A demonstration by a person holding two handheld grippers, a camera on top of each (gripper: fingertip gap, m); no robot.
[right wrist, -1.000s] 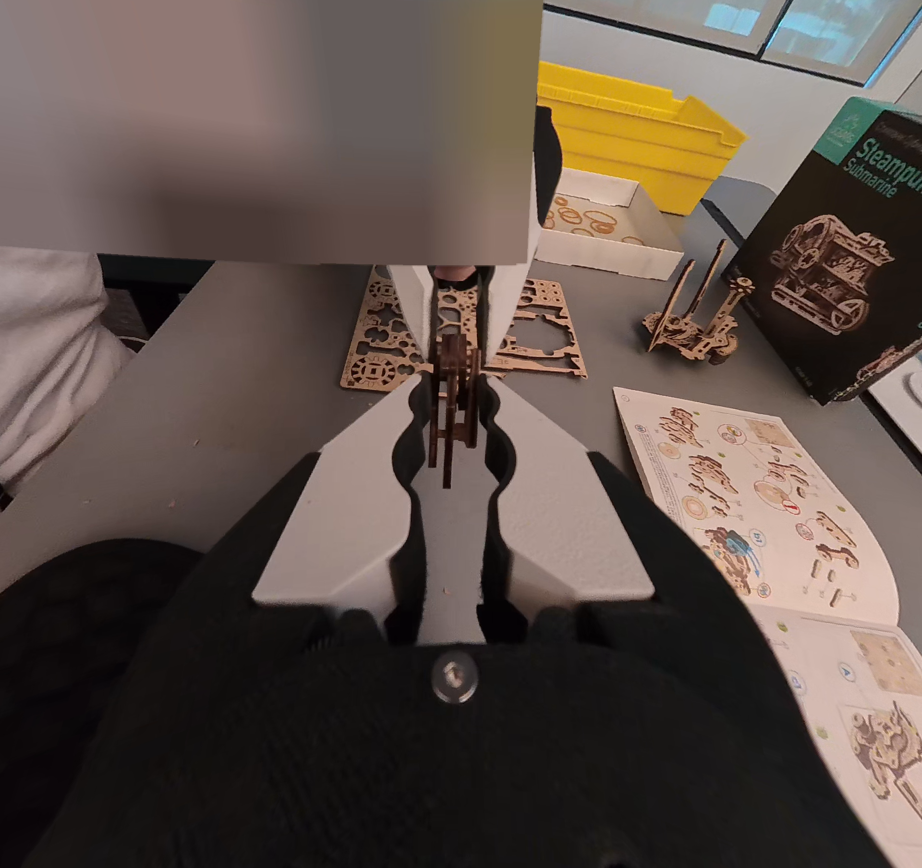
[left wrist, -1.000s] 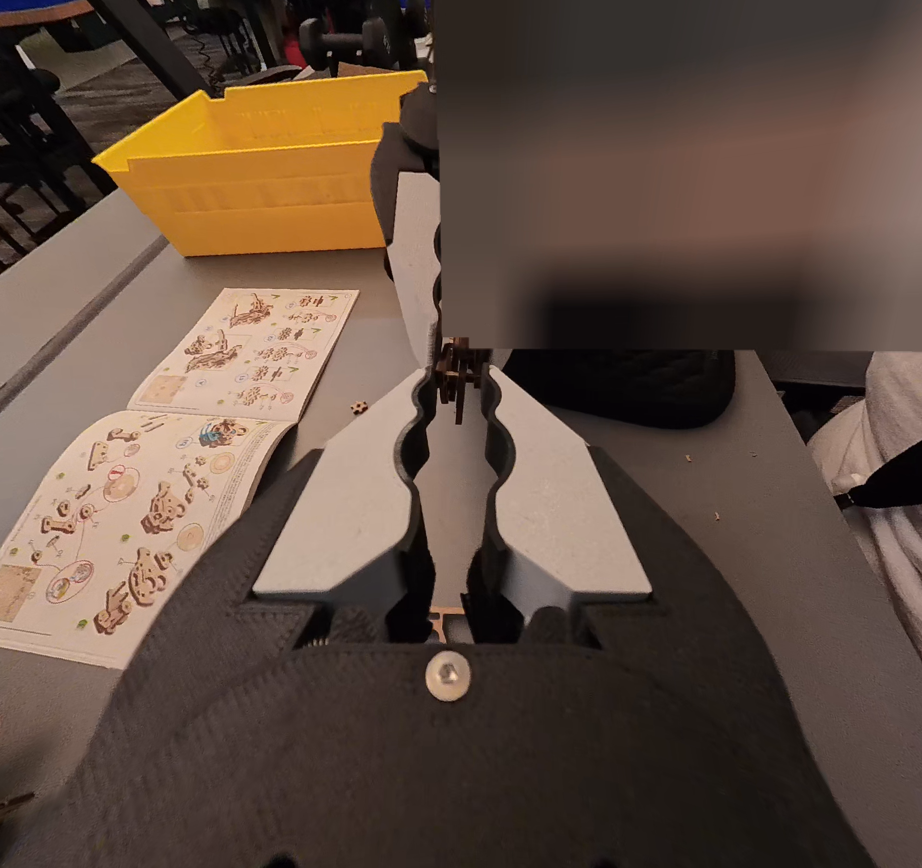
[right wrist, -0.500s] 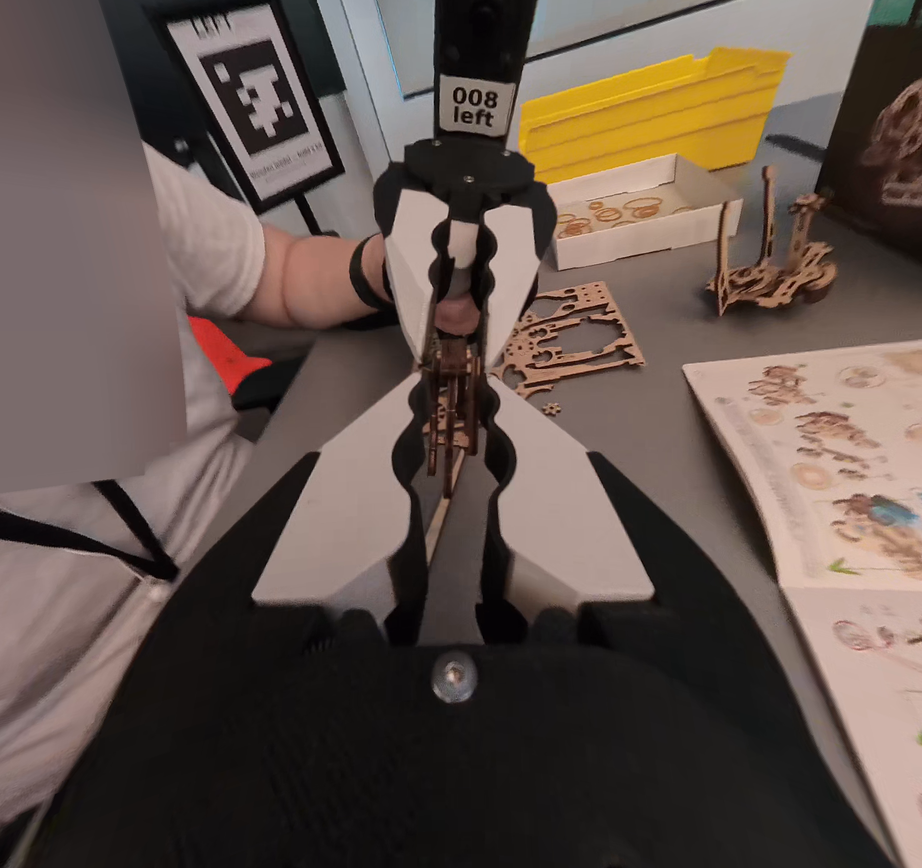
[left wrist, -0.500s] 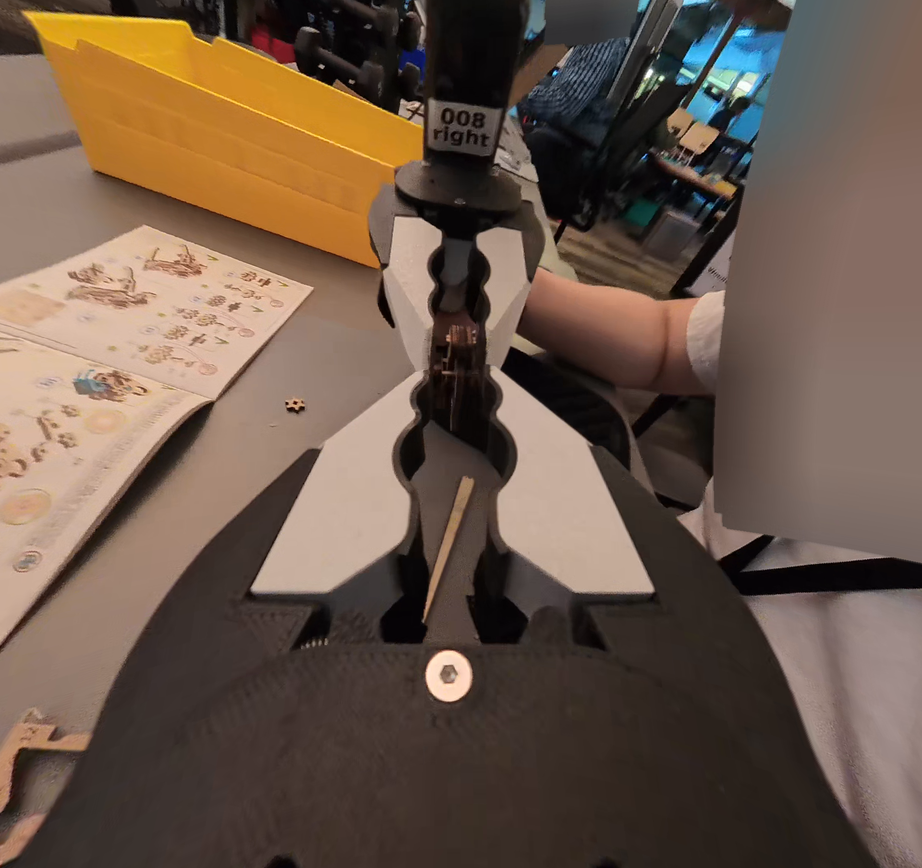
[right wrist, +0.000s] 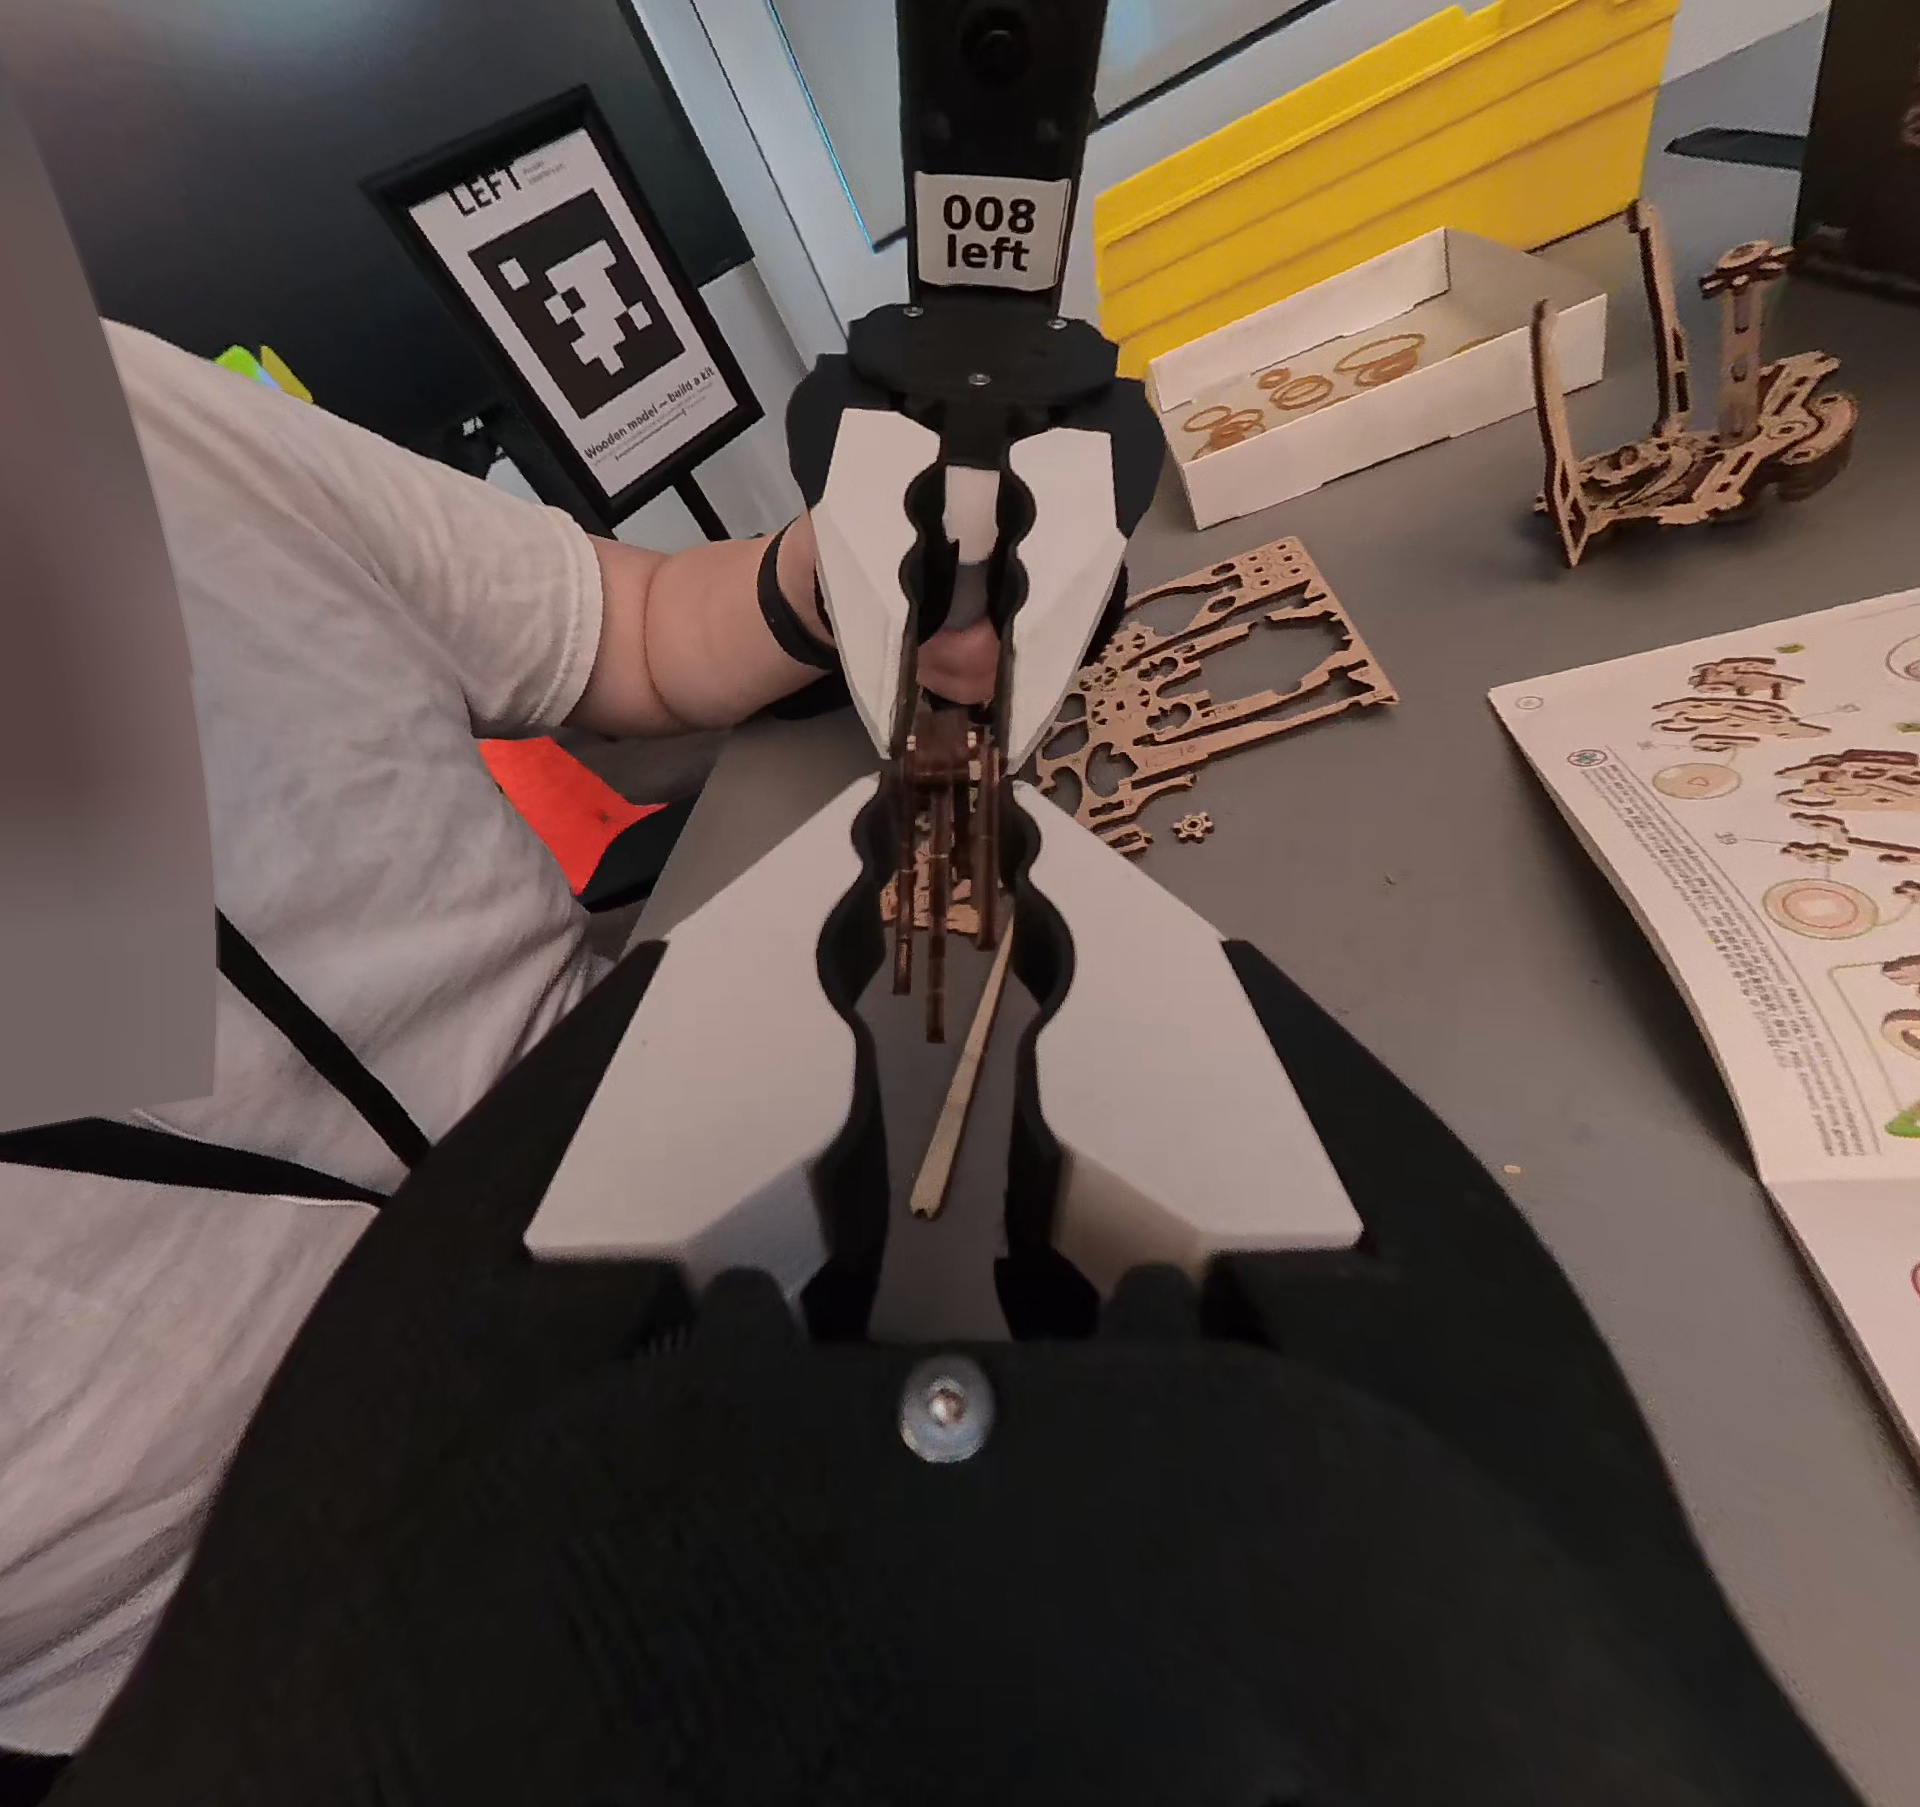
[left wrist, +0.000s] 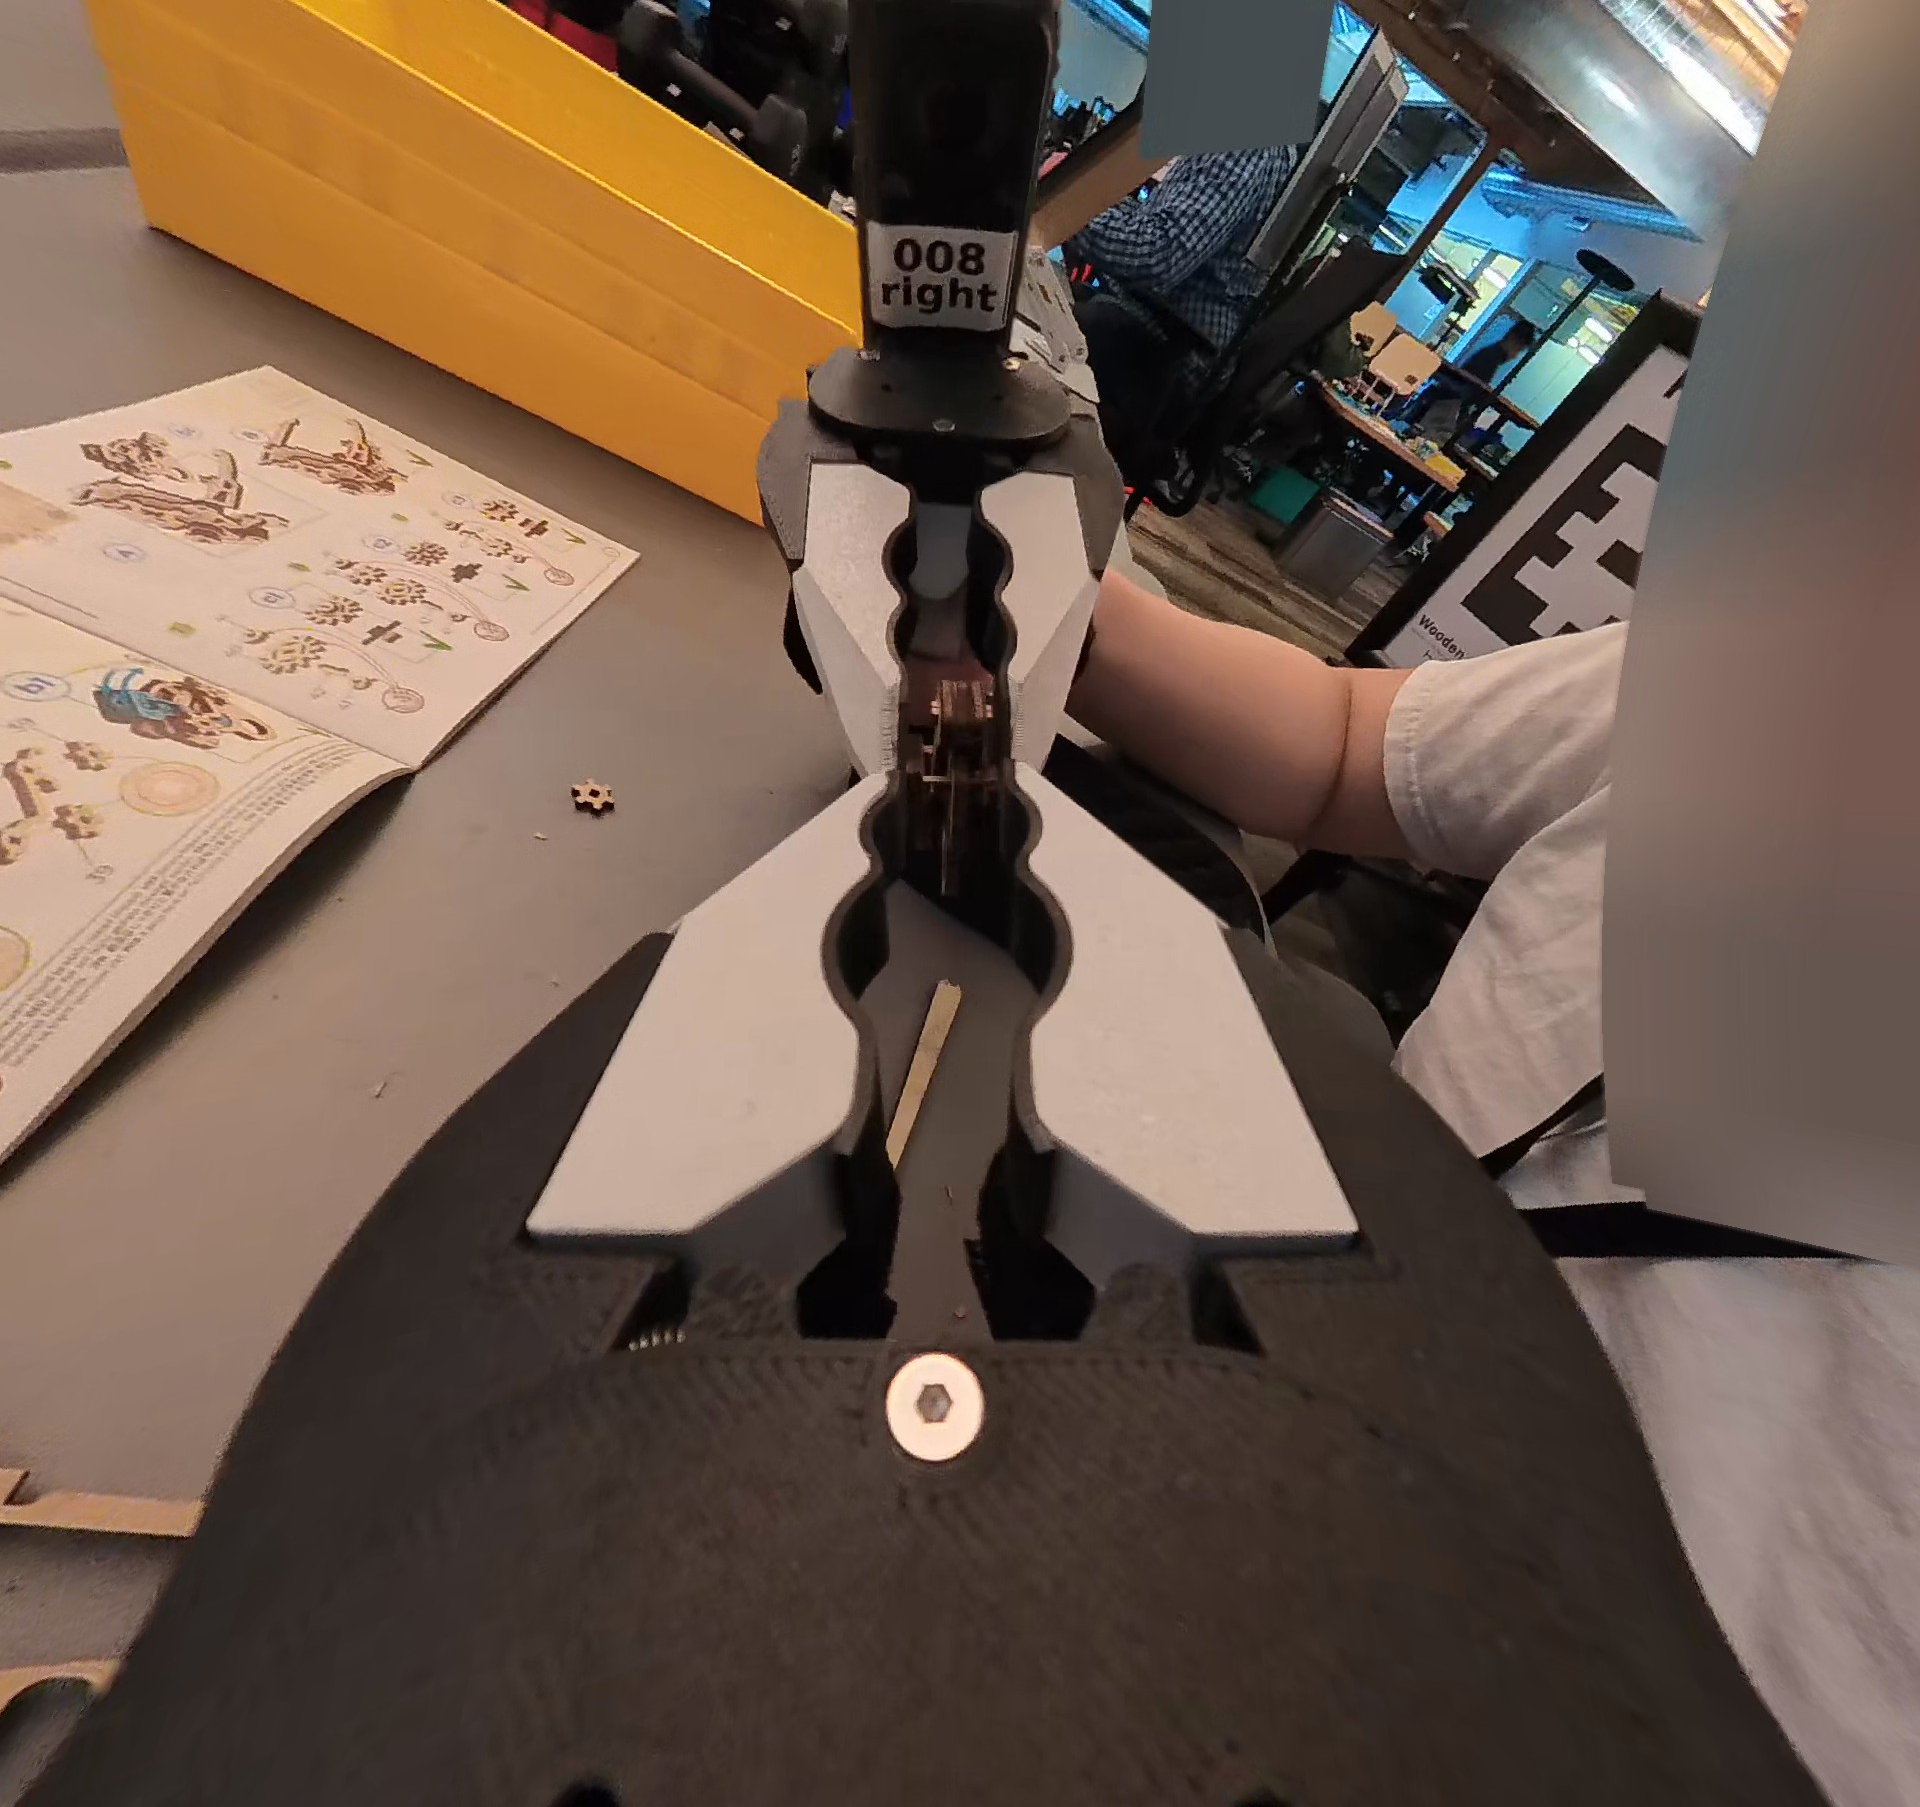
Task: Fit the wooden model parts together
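Open-plan workshop or lab. Grey worktable [left wrist: 436, 926], yellow parts bin [left wrist: 447, 157], dumbbell rack [left wrist: 727, 43] behind it. Framed marker sign [right wrist: 566, 303] on a stand; desks and a seated person [left wrist: 1195, 219] beyond; exposed ceiling ducting [left wrist: 1621, 22].

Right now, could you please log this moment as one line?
left tongs: shut on wooden subassembly | right tongs: shut on wooden subassembly | tip to tip above table

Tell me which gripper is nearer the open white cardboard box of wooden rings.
Left. The left gripper is just short of the box; the right gripper lies farther back.
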